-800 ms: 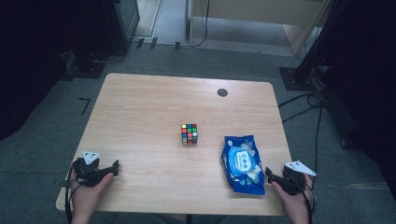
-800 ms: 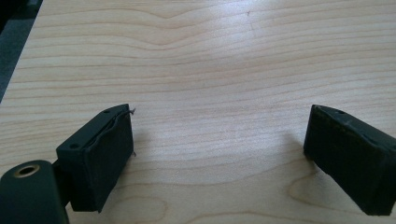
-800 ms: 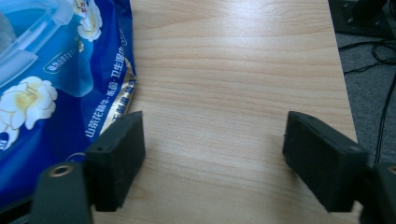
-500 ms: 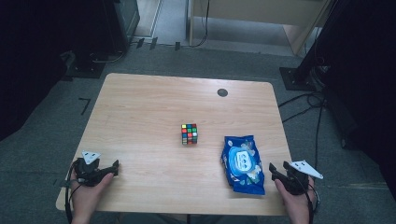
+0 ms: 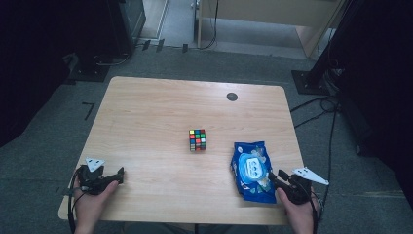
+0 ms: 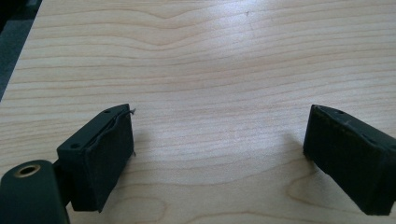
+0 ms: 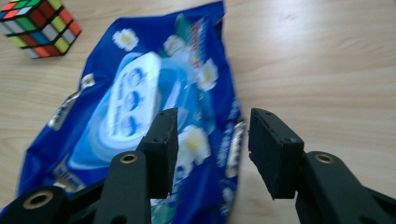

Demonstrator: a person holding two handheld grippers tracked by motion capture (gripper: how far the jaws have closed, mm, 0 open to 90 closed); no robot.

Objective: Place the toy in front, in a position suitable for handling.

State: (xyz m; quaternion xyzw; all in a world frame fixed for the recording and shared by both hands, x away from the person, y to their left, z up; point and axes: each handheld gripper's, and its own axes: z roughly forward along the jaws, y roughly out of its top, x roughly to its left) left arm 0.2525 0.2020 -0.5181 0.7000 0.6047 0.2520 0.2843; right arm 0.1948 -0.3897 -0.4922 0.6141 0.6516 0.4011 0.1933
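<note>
the right gripper point(image 7: 210, 154) has its fingers point(image 7: 161, 149) partly apart over the near edge of the blue wipes pack point(image 7: 140, 107), pressing on nothing. that pack lies at the lower right of the desk point(image 5: 146, 122) in the high view, a colour cube point(image 5: 197, 140) up-left of it. the left gripper point(image 6: 217, 154) rests at the lower left, fingers wide apart over bare wood, hand low and level.

The table point(image 5: 156, 122) is light wood with visible grain, smooth and slightly shiny. The blue wipes pack point(image 5: 252, 170) is glossy plastic film. The cube point(image 5: 197, 140) looks like hard plastic. The gripper pads point(image 6: 109, 161) are matt black and rough.
</note>
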